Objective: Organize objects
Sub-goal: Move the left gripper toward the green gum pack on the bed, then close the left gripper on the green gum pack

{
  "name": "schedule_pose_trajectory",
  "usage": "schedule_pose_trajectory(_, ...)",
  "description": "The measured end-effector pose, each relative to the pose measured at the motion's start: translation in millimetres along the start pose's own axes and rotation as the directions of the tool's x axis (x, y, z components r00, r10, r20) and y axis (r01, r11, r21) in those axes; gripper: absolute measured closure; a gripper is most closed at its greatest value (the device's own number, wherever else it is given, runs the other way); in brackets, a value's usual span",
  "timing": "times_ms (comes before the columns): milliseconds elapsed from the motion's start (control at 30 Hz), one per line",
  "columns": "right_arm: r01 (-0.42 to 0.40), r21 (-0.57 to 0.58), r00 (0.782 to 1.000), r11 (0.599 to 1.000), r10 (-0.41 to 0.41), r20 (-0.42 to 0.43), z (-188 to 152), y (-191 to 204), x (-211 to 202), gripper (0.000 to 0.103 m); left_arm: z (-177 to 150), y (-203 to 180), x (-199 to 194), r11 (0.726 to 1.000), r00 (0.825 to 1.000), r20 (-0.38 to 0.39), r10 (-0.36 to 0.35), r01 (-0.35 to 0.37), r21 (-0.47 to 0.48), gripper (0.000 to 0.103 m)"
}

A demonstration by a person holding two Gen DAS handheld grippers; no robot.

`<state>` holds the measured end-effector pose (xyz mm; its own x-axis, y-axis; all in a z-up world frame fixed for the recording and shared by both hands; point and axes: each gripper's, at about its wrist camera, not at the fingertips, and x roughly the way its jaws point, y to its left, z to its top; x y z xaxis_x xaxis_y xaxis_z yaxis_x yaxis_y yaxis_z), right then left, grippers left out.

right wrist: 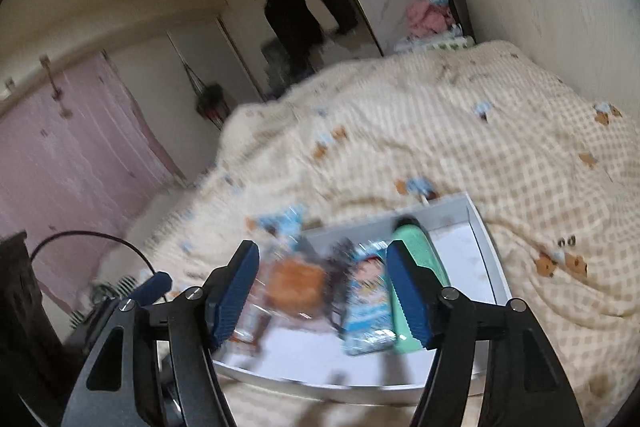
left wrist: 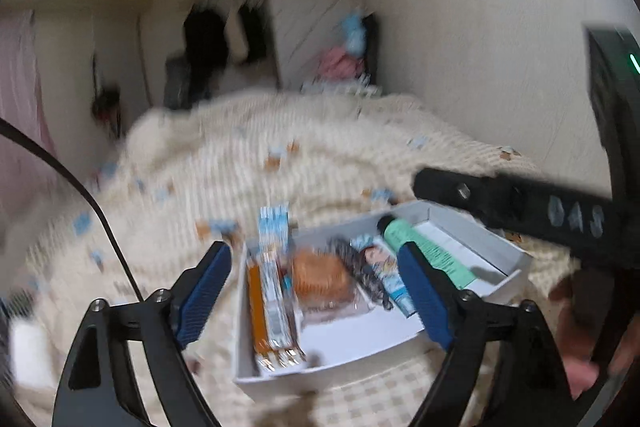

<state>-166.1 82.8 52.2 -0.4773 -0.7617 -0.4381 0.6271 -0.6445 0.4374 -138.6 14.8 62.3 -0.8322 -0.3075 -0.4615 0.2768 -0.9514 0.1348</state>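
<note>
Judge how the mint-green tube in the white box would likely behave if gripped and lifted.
The mint-green tube looks round-bodied, so it may roll once freed. Its smooth skin could slip between pads. It lies against the white box wall beside other items, so neighbours might shift.

White box (left wrist: 516,259) on cream checked blanket (left wrist: 280,155) with small blue and brown bear motifs. Contents: mint-green tube (left wrist: 424,247) with black cap at 2 o'clock, orange packet (left wrist: 320,277) centre, orange-and-blue striped sachets (left wrist: 272,303) at 9 o'clock. Both grippers' finger pads (left wrist: 204,295) dark blue, ribbed, on black frames; curtain (right wrist: 60,155) pale pink.
</note>
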Motion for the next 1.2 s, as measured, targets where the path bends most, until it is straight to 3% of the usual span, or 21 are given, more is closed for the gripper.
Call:
schedule_pose_trajectory(33,-0.013,-0.001,1.0,1.0,0.013,0.02,4.3,2.3,-8.8,0.035,3.7,-3.5,-8.0,0.999,1.0,0.019,0.005,-0.005,0.034,0.0)
schedule_pose_trajectory(133,-0.05,-0.022,0.997,0.999,0.051,0.065,19.0,9.2,-42.7,0.035,12.6,-10.8,-34.0,0.994,0.997,0.065,-0.042,0.035,0.103,0.0)
schedule_pose_trajectory(200,-0.061,-0.05,0.996,0.997,0.064,0.069,24.7,13.2,-64.0,0.025,15.2,-13.2,-48.7,0.989,0.991,0.067,-0.118,0.111,0.102,0.0)
schedule_pose_trajectory(267,-0.065,-0.083,0.995,0.994,0.071,0.067,24.9,14.9,-83.9,0.022,15.2,-14.1,-56.2,0.975,0.978,0.046,-0.206,0.201,0.093,0.0)
schedule_pose_trajectory(333,-0.061,-0.131,0.996,0.989,0.068,0.049,19.6,14.4,-106.2,0.022,12.9,-13.9,-60.7,0.949,0.951,0.011,-0.31,0.309,0.069,0.0)
schedule_pose_trajectory(433,-0.032,-0.217,0.999,0.976,0.037,0.016,3.1,7.4,-135.9,0.022,9.2,-19.6,-58.2,0.892,0.892,-0.032,-0.451,0.452,0.03,0.0)
schedule_pose_trajectory(533,0.002,-0.242,1.0,0.97,-0.006,-0.014,-12.8,-7.4,-153.8,0.022,5.0,-38.3,-41.3,0.824,0.82,-0.152,-0.552,0.564,0.05,0.0)
schedule_pose_trajectory(667,0.035,-0.188,0.997,0.981,-0.048,-0.067,-29.0,-39.3,-167.7,0.022,-3.2,-73.6,-8.3,0.822,0.773,-0.36,-0.522,0.569,0.032,0.002)
schedule_pose_trajectory(700,0.054,-0.179,0.994,0.982,-0.07,-0.082,-33.6,-48.7,-170.5,0.022,-5.5,-80.1,-0.9,0.814,0.749,-0.406,-0.523,0.58,0.022,0.004)
schedule_pose_trajectory(767,0.086,-0.179,0.99,0.98,-0.104,-0.095,-40.8,-61.2,-174.6,0.022,-8.7,-86.0,8.1,0.79,0.712,-0.441,-0.547,0.613,0.007,0.02)
schedule_pose_trajectory(833,0.107,-0.162,0.986,0.981,-0.125,-0.106,-46.9,-74.7,-178.4,0.022,-12.5,-96.1,13.3,0.775,0.691,-0.483,-0.538,0.63,0.038,0.035)
schedule_pose_trajectory(933,0.102,-0.094,0.986,0.99,-0.113,-0.126,-52.7,-92.5,-182.5,0.022,-22.4,-110.5,23.8,0.737,0.609,-0.57,-0.552,0.675,0.008,0.039)
schedule_pose_trajectory(1067,0.094,-0.062,0.986,0.994,-0.101,-0.13,-55.2,-100.8,-185.5,0.022,-29.8,-117.1,32.6,0.732,0.561,-0.608,-0.561,0.679,-0.05,0.04)
schedule_pose_trajectory(1100,0.095,-0.063,0.986,0.994,-0.102,-0.132,-55.5,-100.0,-184.8,0.022,-31.8,-116.7,36.7,0.718,0.523,-0.626,-0.579,0.691,-0.086,0.04)
schedule_pose_trajectory(1133,0.094,-0.063,0.986,0.994,-0.101,-0.133,-56.2,-99.8,-185.2,0.022,-33.6,-113.1,41.7,0.709,0.489,-0.636,-0.597,0.692,-0.133,0.051)
schedule_pose_trajectory(1167,0.09,-0.064,0.986,0.994,-0.098,-0.134,-57.4,-98.6,-185.8,0.022,-34.7,-109.8,44.3,0.716,0.486,-0.635,-0.6,0.681,-0.155,0.064)
schedule_pose_trajectory(1200,0.084,-0.066,0.986,0.994,-0.092,-0.136,-57.7,-97.2,-185.3,0.022,-35.9,-103.7,46.4,0.728,0.496,-0.627,-0.601,0.663,-0.174,0.066)
